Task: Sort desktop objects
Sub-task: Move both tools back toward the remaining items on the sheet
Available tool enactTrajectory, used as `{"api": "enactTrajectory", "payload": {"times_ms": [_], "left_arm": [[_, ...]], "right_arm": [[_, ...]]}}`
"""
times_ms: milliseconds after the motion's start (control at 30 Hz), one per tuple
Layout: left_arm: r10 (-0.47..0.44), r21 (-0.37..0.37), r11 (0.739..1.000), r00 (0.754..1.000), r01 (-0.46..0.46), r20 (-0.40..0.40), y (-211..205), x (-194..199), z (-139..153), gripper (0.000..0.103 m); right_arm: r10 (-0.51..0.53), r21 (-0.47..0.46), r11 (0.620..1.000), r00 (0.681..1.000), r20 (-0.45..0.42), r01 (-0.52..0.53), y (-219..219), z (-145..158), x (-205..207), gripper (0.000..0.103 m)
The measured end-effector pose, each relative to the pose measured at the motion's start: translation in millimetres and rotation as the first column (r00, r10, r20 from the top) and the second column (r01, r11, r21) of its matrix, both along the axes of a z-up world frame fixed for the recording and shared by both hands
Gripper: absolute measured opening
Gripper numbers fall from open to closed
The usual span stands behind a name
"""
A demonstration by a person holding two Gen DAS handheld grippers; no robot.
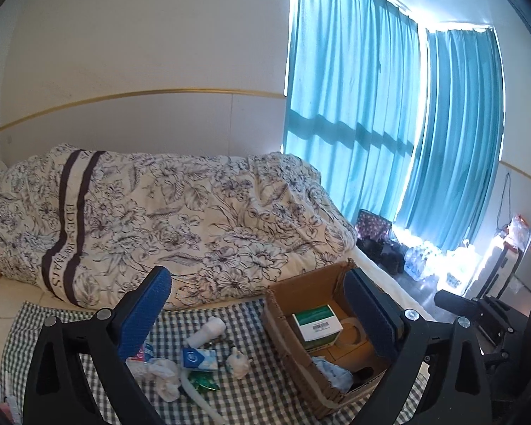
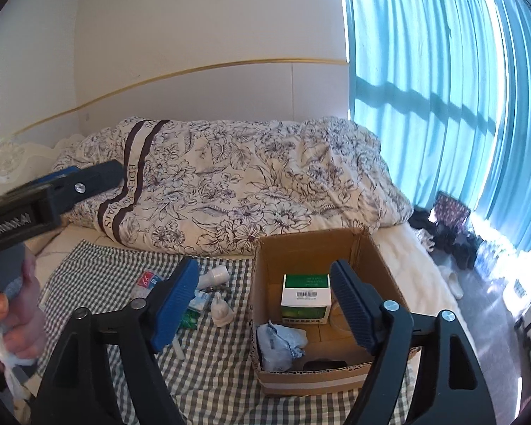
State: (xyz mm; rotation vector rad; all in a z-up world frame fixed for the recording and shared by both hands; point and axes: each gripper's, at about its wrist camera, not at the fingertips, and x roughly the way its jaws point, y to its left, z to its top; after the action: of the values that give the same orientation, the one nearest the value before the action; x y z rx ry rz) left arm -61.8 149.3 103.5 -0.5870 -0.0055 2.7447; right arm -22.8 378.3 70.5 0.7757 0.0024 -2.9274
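The open brown cardboard box (image 2: 311,248) is sitting on the green-and-white checked cloth (image 2: 99,265), already holding a green-and-white carton (image 2: 305,295). Left of the box, a small white bottle (image 2: 218,275) and crumpled white tissue (image 1: 164,377) are waiting. Both grippers, left gripper (image 1: 262,315) and right gripper (image 2: 265,304), are hanging wide open, gripping nothing; best is lowering the jaws squarely astride one loose item.

Both tongs, left (image 1: 262,304) and right (image 2: 265,294), hang wide open; a hand (image 2: 16,318) grips the left handle.

White wall (image 1: 141,35), sunlit teal curtains (image 1: 354,106), bed with floral duvet (image 1: 194,212), grey floor (image 1: 421,283)
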Motion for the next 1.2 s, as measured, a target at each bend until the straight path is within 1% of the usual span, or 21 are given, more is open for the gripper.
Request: {"api": "enactTrajectory", "payload": {"times_ms": [67,200,333,533,667,867,933,1100,1200], "left_arm": [[0.016,0.002,1.000,1.000,-0.016,-0.007,-12,4,5,0.103],[0.064,0.010,0.998,0.998,-0.064,-0.011,-40,13,13,0.103],[0.103,0.035,0.994,0.995,-0.103,-0.009,-74,20,18,0.103],[0.165,0.032,0.986,0.986,-0.165,-0.001,-114,28,18,0.103],[0.194,0.024,0.981,0.981,-0.194,0.004,-135,31,15,0.103],[0.228,0.012,0.974,0.974,-0.228,0.009,-161,35,13,0.103],[0.237,0.006,0.972,0.971,-0.237,0.015,-167,34,11,0.103],[0.245,-0.014,0.969,0.968,-0.245,0.044,-176,25,-5,0.103],[0.251,-0.031,0.968,0.966,-0.249,0.063,-180,18,-17,0.103]], "right_arm": [[0.004,0.002,1.000,1.000,-0.002,-0.004,-5,5,5,0.080],[0.018,0.002,1.000,1.000,-0.019,-0.018,-17,13,17,0.087],[0.037,0.007,0.999,0.999,-0.032,-0.037,-32,18,26,0.088],[0.075,0.011,0.997,0.997,-0.037,-0.074,-59,17,30,0.092],[0.103,0.017,0.995,0.994,-0.029,-0.102,-80,14,27,0.092],[0.122,0.034,0.992,0.992,-0.032,-0.121,-106,12,22,0.095],[0.125,0.025,0.992,0.992,-0.031,-0.125,-112,10,22,0.098],[0.127,0.030,0.992,0.992,-0.022,-0.127,-125,4,16,0.101],[0.133,0.020,0.991,0.991,0.008,-0.133,-131,-3,6,0.102]]}}
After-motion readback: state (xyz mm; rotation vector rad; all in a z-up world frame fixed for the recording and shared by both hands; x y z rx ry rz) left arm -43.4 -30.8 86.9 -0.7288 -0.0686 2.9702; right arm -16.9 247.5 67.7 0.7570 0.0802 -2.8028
